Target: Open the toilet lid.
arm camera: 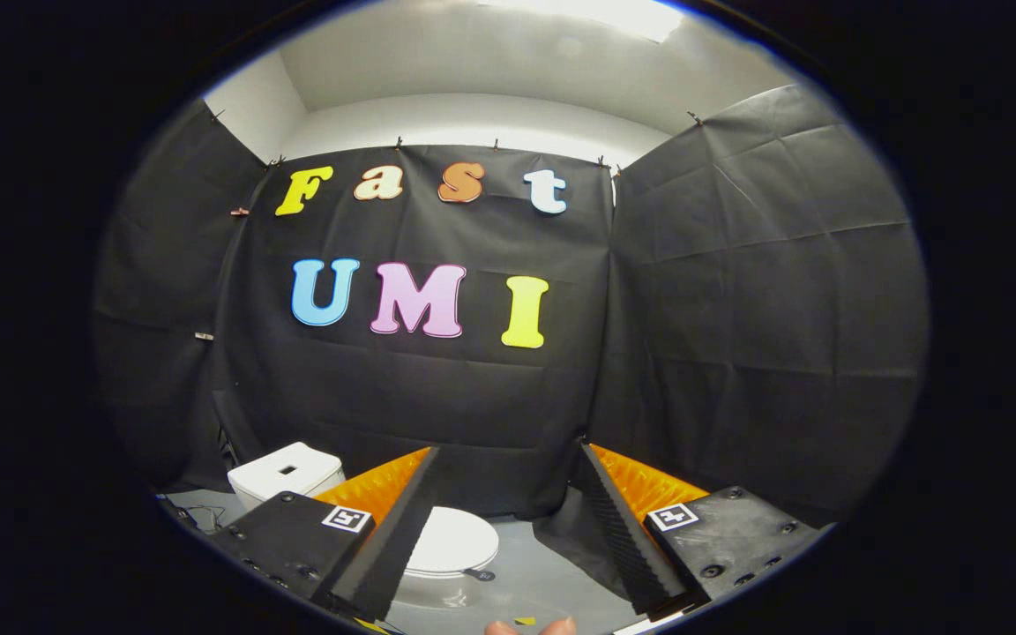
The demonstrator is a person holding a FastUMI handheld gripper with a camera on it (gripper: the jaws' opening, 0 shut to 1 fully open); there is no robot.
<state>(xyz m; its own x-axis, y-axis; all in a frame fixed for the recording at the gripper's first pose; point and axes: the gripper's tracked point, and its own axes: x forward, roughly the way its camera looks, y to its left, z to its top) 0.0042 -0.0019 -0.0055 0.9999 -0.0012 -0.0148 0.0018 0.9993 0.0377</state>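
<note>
Gripper view: one gripper (508,459), two fingers spread wide apart, nothing held between them. One white toilet (451,547) on the grey floor (534,573), low between the fingers, nearer the left one at about 7 o'clock from the fingertip gap. One toilet lid (453,540), closed flat, partly hidden behind the left finger (384,538). One white tank (286,472) at 9 o'clock of the lid, beyond the left finger. Two fingertips of a person (530,628) at 6 o'clock. Black cloth wall (437,397) behind everything.
</note>
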